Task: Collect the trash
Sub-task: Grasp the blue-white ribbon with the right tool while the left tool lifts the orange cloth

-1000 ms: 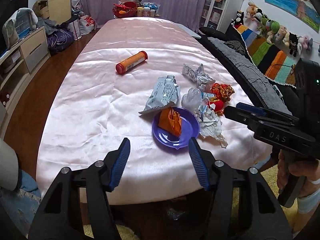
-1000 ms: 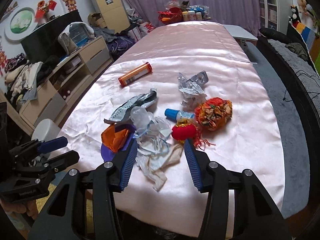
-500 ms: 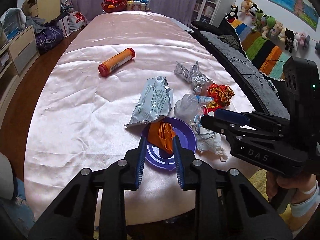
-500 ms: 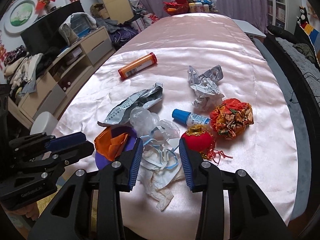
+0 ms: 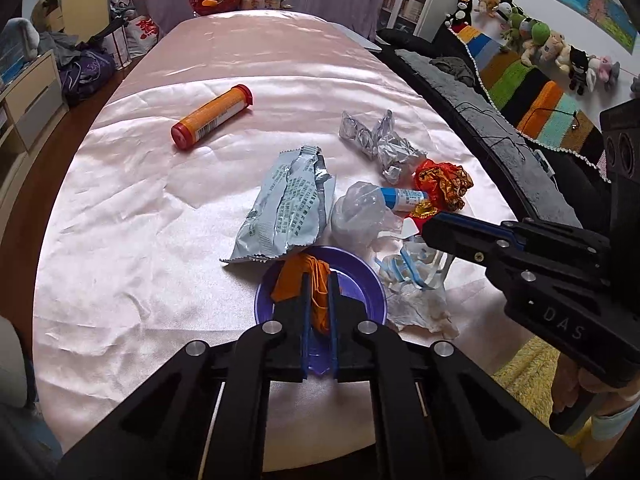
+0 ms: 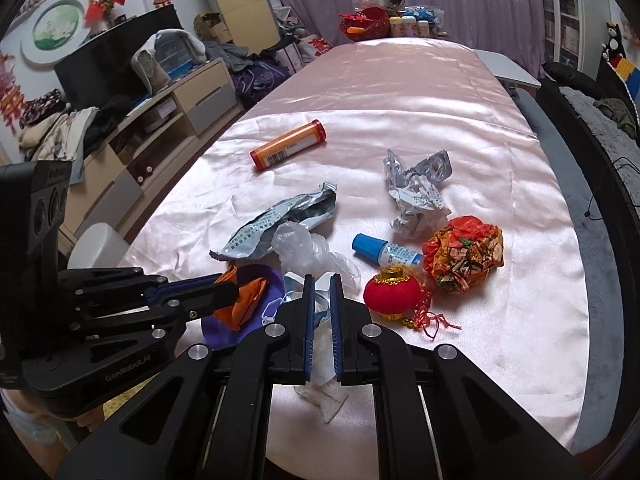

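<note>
Both tongs pinched | left tongs (image 5: 319,280): orange wrapper (image 5: 306,280) | right tongs (image 6: 322,286): face mask (image 6: 320,304)

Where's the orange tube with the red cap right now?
The orange tube lies alone on the pink cloth, far-left of the pile, beyond the grey foil packet in both views.

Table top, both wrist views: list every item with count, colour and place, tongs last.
Tube: 1, orange with red caps, far left, lying flat.
Snack packet: 1, grey-blue, centre.
Blister packs: crumpled bunch, silver, far right.
Clear plastic bag: 1, centre.
Small bottle: 1, white with blue cap.
Crumpled wrapper: 1, red-gold, right.
Mini lantern: 1, red.
Plate: 1, purple, near edge.
Orange wrapper: 1, on plate.
Face mask and tissue: white-blue, beside plate.
Left tongs: shut on orange wrapper.
Right tongs: shut on face mask and tissue.
</note>
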`<state>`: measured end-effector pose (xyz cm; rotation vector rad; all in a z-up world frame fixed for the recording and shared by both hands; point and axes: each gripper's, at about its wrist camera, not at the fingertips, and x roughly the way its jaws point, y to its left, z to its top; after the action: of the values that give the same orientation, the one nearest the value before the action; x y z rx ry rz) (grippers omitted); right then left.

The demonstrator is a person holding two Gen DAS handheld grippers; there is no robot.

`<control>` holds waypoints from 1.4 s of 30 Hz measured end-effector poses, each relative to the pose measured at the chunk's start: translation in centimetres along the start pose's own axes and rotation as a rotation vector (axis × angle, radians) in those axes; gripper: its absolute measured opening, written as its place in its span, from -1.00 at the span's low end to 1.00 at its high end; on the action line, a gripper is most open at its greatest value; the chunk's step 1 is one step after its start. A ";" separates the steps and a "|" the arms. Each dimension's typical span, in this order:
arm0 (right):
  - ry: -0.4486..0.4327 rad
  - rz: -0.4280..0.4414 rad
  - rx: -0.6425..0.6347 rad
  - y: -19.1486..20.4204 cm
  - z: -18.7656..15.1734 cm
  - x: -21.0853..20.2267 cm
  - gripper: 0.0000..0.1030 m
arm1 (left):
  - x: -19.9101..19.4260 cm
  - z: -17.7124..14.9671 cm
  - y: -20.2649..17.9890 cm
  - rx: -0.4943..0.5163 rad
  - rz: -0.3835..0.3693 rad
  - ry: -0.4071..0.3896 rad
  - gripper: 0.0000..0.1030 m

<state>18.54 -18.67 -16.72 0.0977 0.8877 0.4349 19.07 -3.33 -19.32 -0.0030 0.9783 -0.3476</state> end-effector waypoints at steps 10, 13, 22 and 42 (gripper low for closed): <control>-0.078 -0.014 -0.016 0.4 0.3 -4.4 -0.90 | -5.5 0.3 -1.2 0.020 0.024 -0.110 -0.93; -0.089 -0.020 -0.026 0.6 -0.1 -5.7 -0.96 | -7.2 -0.1 -2.0 0.026 0.028 -0.136 -0.93; -0.091 -0.050 -0.023 0.5 -1.8 -7.7 -0.97 | -10.1 -2.2 -3.2 0.042 0.020 -0.160 -0.93; 0.071 -0.119 0.054 -2.9 -4.9 -0.1 -0.11 | -7.1 -4.5 -2.0 -0.001 0.013 -0.079 -0.93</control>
<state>15.68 -21.78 -20.47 0.0790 0.9700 0.3044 11.23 -2.47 -15.75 -0.0114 0.8998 -0.3324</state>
